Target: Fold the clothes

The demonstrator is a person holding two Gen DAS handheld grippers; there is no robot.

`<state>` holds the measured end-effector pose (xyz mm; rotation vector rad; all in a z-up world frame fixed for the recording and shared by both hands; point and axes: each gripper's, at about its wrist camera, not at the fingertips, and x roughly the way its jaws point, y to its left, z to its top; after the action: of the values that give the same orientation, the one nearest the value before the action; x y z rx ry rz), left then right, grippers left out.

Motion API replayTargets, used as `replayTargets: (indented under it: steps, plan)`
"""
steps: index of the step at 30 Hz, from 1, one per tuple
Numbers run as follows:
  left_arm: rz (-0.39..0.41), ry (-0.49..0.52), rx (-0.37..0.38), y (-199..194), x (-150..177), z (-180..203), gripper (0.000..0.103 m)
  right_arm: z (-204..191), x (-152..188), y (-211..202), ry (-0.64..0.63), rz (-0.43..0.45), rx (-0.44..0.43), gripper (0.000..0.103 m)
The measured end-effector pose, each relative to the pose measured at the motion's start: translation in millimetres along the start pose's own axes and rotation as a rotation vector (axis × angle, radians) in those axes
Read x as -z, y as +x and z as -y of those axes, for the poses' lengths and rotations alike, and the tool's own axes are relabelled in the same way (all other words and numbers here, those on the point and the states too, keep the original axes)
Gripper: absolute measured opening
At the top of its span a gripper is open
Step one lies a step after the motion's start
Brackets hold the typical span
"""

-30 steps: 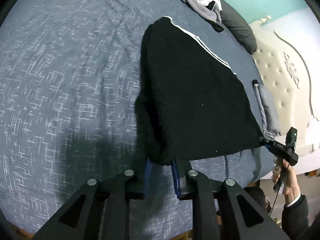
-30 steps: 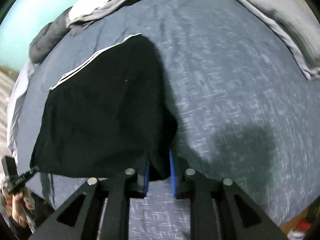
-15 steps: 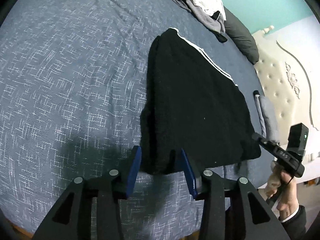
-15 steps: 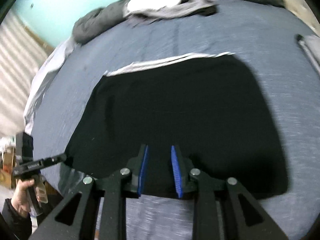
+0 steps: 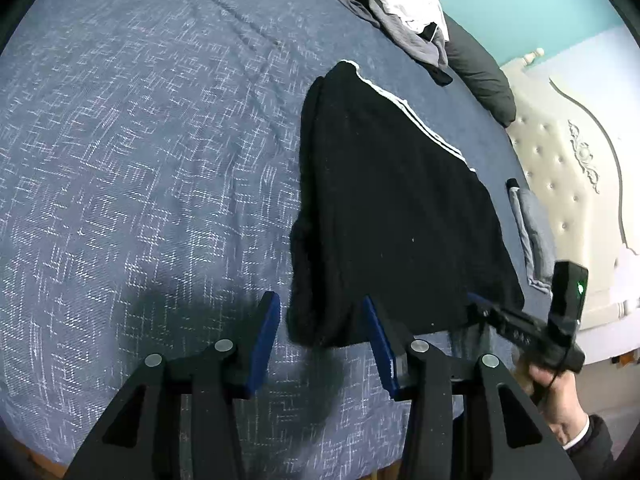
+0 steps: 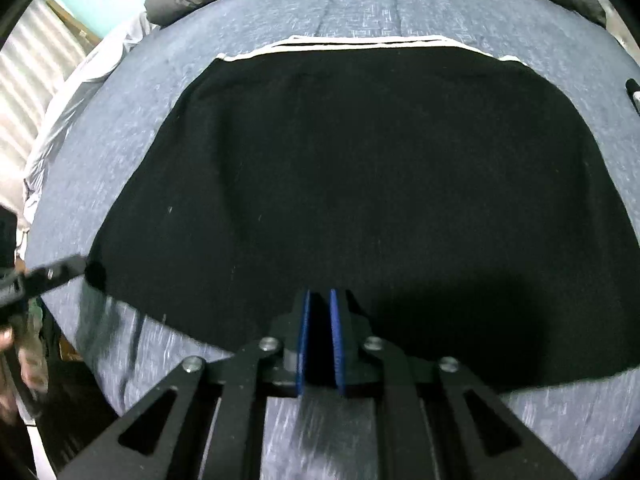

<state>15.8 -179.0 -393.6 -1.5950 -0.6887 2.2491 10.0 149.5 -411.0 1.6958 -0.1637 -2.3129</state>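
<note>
A black garment (image 5: 400, 220) with white side stripes lies folded flat on the blue bedspread (image 5: 140, 160). My left gripper (image 5: 320, 332) is open, its blue pads on either side of the garment's near left corner without pinching it. In the right wrist view the same garment (image 6: 380, 180) fills the middle. My right gripper (image 6: 319, 320) hovers over its near edge with the pads drawn almost together. Only a dark slit shows between them. The left wrist view shows the right gripper (image 5: 476, 302) at the garment's near right corner, held by a hand (image 5: 556, 388).
A pile of grey and white clothes (image 5: 392, 4) and a dark pillow (image 5: 480, 76) lie at the far end of the bed. A folded grey item (image 5: 532, 232) sits by the cream tufted headboard (image 5: 560, 152). The bed's near edge runs just under both grippers.
Both grippers let go of the garment's near corners, and it now lies flat. The left opened wide and stayed at its corner. The right swung toward the middle of the near edge and narrowed.
</note>
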Motion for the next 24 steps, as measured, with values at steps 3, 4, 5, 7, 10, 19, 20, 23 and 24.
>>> replayTargets:
  steps: [3,4,5,7,10,19,20,23,24]
  plan:
    - [-0.006,0.004,0.001,3.4,0.2,2.9,0.051,-0.9,9.1,-4.2,-0.01,-0.017,0.001,0.009]
    - [-0.007,0.007,-0.001,4.4,0.7,3.9,0.054,-1.9,11.5,-5.3,-0.017,-0.023,0.003,0.009]
    - [-0.007,0.003,-0.005,5.4,1.3,3.7,0.056,-2.5,13.5,-6.3,-0.022,-0.031,0.001,0.009]
    - [-0.006,-0.007,-0.012,7.3,2.5,3.3,0.057,-0.6,15.9,-8.2,-0.015,-0.05,-0.014,0.009]
    - [-0.012,-0.026,-0.002,9.0,5.0,0.5,0.058,3.6,16.8,-16.7,0.004,-0.072,-0.055,0.009]
    - [-0.043,-0.073,0.019,25.5,6.8,-4.0,0.059,69.7,5.2,-100.1,0.119,0.062,-0.013,0.009]
    - [-0.042,-0.078,0.021,27.4,6.8,-5.0,0.059,79.1,4.2,-106.1,0.134,0.071,0.002,0.009]
    - [-0.032,-0.072,0.024,29.5,5.7,-2.7,0.058,110.0,7.0,-125.4,0.197,0.098,0.017,0.009]
    - [-0.028,-0.066,0.024,29.6,5.2,-1.0,0.058,121.1,9.5,-129.9,0.22,0.106,0.018,0.009]
